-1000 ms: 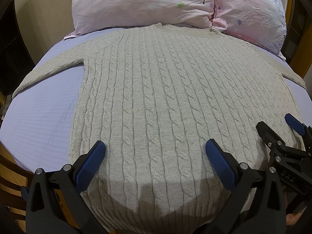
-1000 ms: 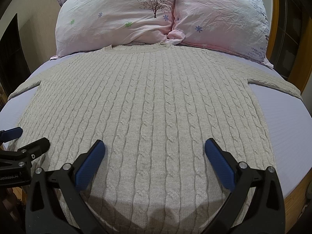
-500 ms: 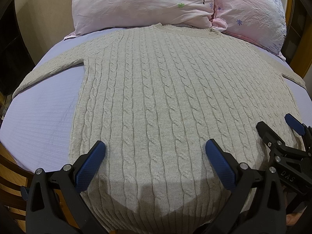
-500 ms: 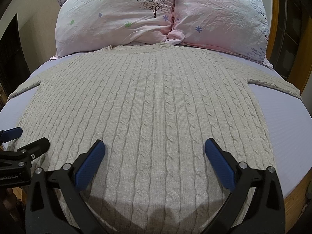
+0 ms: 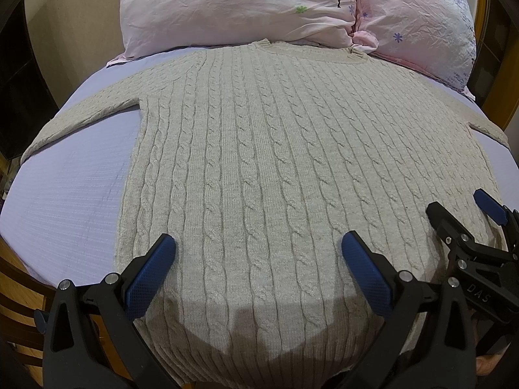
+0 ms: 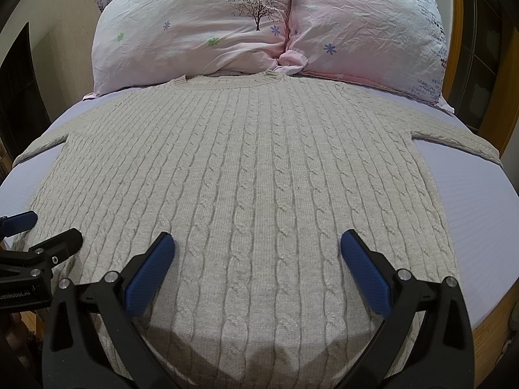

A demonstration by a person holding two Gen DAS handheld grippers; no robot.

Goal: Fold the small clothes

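Side by side, left tool [image 5: 258, 256] and right tool [image 6: 256, 254], both spread wide, low over the flat sweater [image 5: 275, 162] hem

The sweater's [image 5: 275, 168] hem is running out of sight behind the left tool [image 5: 258, 253] and past the bottom edge of its view. The sweater's [image 6: 246, 175] hem is likewise disappearing under the right tool [image 6: 256, 253]. Both sleeve cuffs are hanging over the bed's [image 6: 480, 214] side edges, unseen. The pillows [image 5: 227, 9] are being cropped at the top and are covering the bed's head edge.
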